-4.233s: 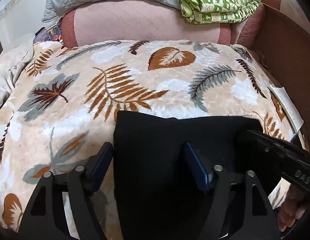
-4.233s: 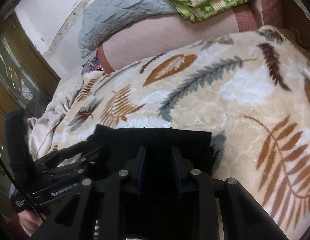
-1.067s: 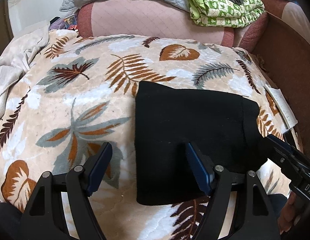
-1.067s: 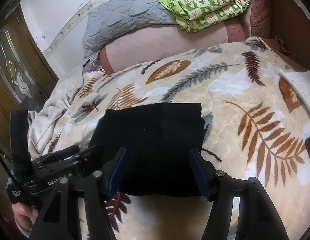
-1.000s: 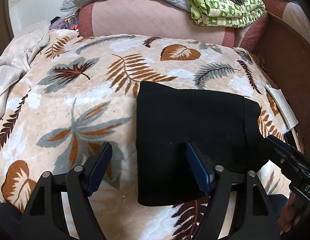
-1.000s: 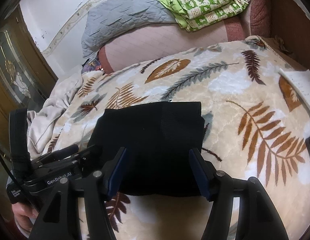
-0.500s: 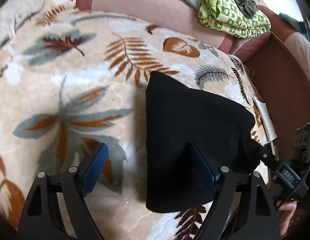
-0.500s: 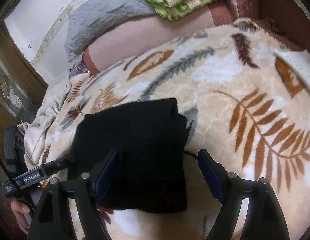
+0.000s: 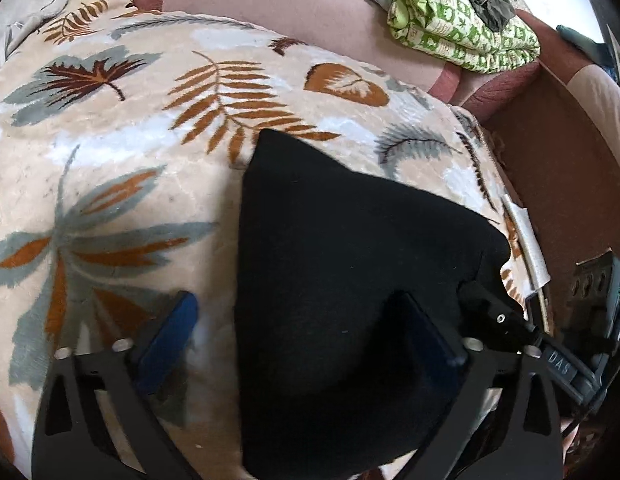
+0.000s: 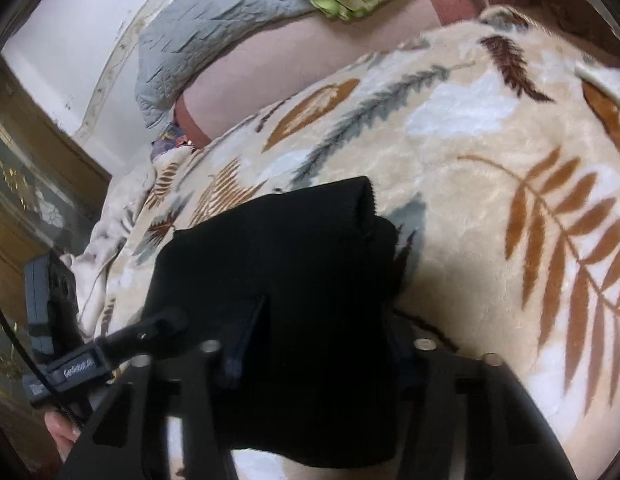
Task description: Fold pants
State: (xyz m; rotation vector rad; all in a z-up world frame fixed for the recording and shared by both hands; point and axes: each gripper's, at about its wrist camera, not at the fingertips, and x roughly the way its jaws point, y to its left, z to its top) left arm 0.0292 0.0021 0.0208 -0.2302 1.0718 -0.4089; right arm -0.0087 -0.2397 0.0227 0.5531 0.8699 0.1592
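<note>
One pr of black pants (image 9: 342, 280), folded into a compact block, lying on the leaf-print blanket (image 9: 122, 152) over the bed. In left wrist view the block fills centre to approx 5 o'clock; in right wrist view it sits centre-low, w/ a ribbed edge (image 10: 366, 204) at its 1 o'clock corner.

Two grippers. Left gripper (image 9: 306, 336): jaws wide apart, holding nothing. One blue pad (image 9: 168, 336) is over bare blanket at 8 o'clock, the other pad (image 9: 426, 332) over the pants at 4 o'clock; contact w/ fabric can't be told. Right gripper (image 10: 318, 336): jaws also spread wide, straddling the near part of the pants, nothing clamped; fingers partly lost against the black cloth.

Each gripper shows in the other's view: right one at 4 o'clock in left view (image 9: 506, 328), left one at 8 o'clock in right view (image 10: 122, 340), a person's fingers (image 10: 60, 436) below it.

Other items, one each: green-white patterned quilt (image 9: 458, 28) at 1 o'clock, grey quilted cover (image 10: 214, 28) at 11 o'clock, pink headboard cushion (image 9: 278, 4).
</note>
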